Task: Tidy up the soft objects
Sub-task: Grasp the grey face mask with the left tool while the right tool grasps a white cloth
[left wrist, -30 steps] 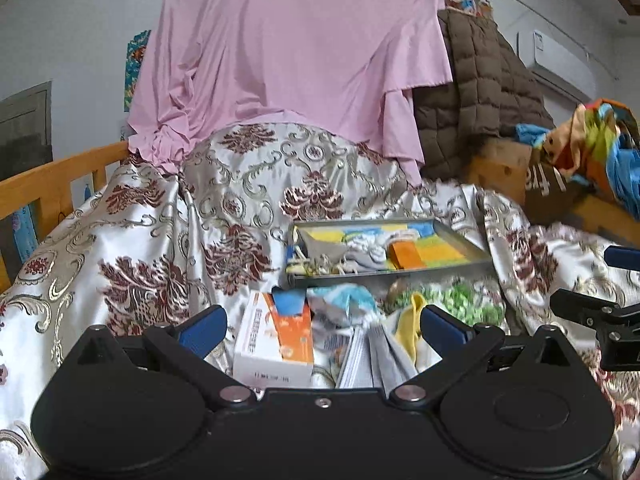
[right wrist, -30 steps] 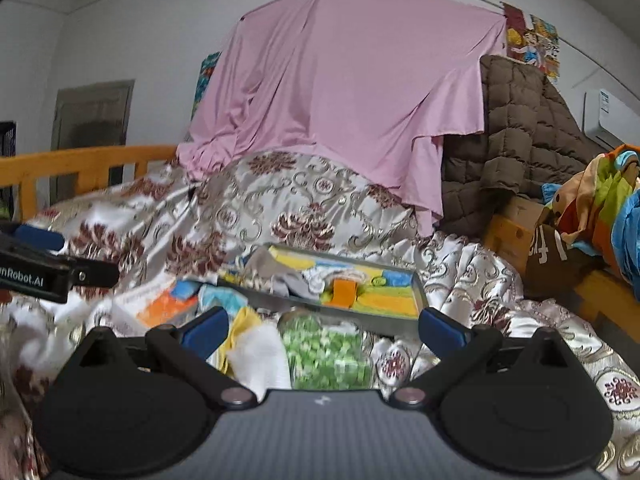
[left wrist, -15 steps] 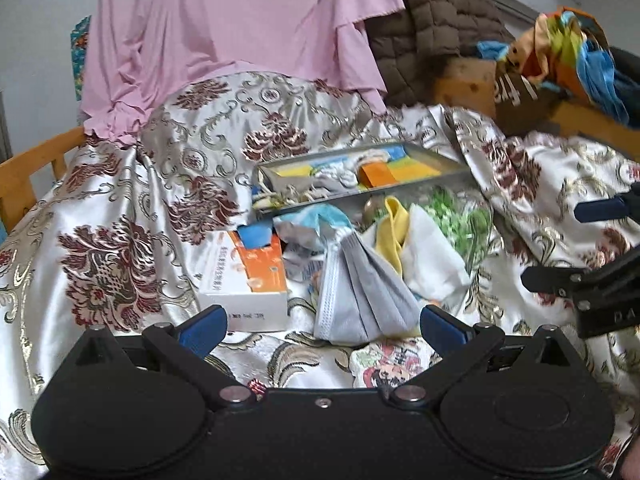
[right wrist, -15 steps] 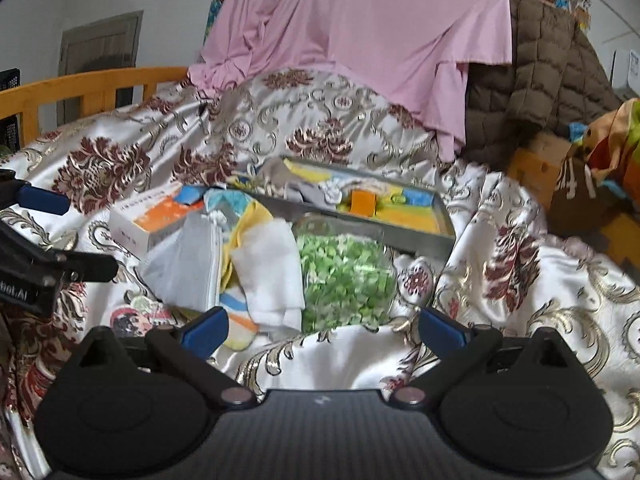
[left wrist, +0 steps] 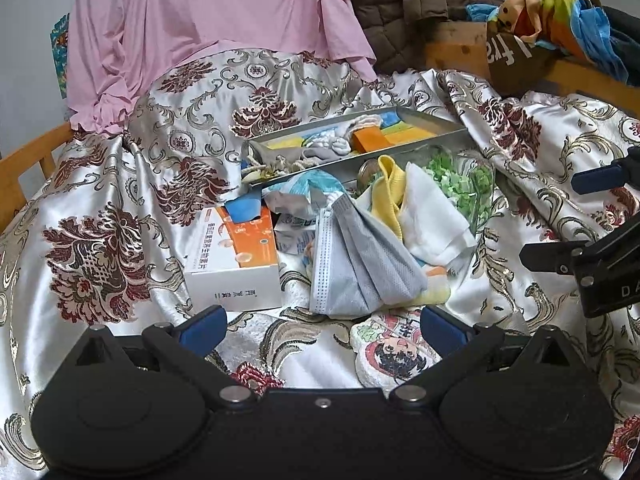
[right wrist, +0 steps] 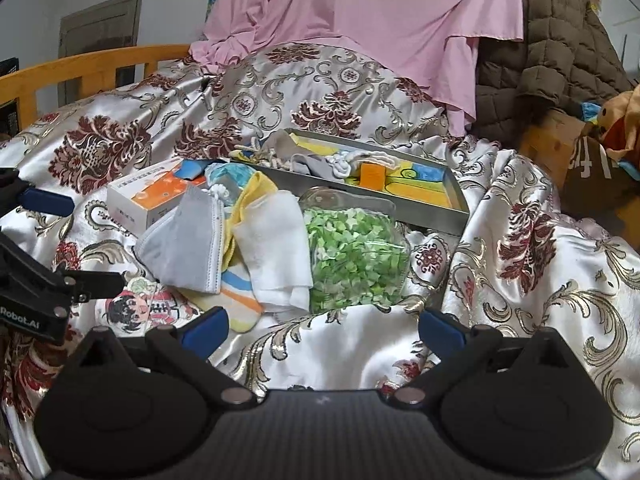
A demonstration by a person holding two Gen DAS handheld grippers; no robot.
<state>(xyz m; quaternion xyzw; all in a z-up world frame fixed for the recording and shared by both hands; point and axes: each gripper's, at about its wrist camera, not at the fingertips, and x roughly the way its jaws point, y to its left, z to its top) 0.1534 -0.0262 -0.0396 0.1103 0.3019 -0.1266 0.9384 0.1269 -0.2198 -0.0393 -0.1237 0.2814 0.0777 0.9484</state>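
A pile of soft things lies on the patterned bedspread (left wrist: 120,208): a grey face mask (left wrist: 360,264) (right wrist: 184,240), a white cloth (left wrist: 432,216) (right wrist: 276,248), a yellow cloth (left wrist: 390,192), a striped sock (right wrist: 236,300) and a cartoon-print sponge (left wrist: 394,354) (right wrist: 140,308). Behind them a metal tray (left wrist: 428,148) (right wrist: 424,208) holds more soft items. My left gripper (left wrist: 322,326) is open and empty just before the mask. My right gripper (right wrist: 322,326) is open and empty just before the jar of green pieces (right wrist: 352,256).
An orange and white box (left wrist: 236,256) (right wrist: 152,196) lies left of the pile. A pink cloth (left wrist: 208,28) and a brown quilted blanket (right wrist: 548,52) drape behind. A wooden bed rail (right wrist: 92,68) runs at the left. A wooden crate (left wrist: 460,44) stands back right.
Both grippers have tilted down and moved closer to the pile. The mask, cloths and cartoon sponge now show fully in front of the fingers. Both stay open.
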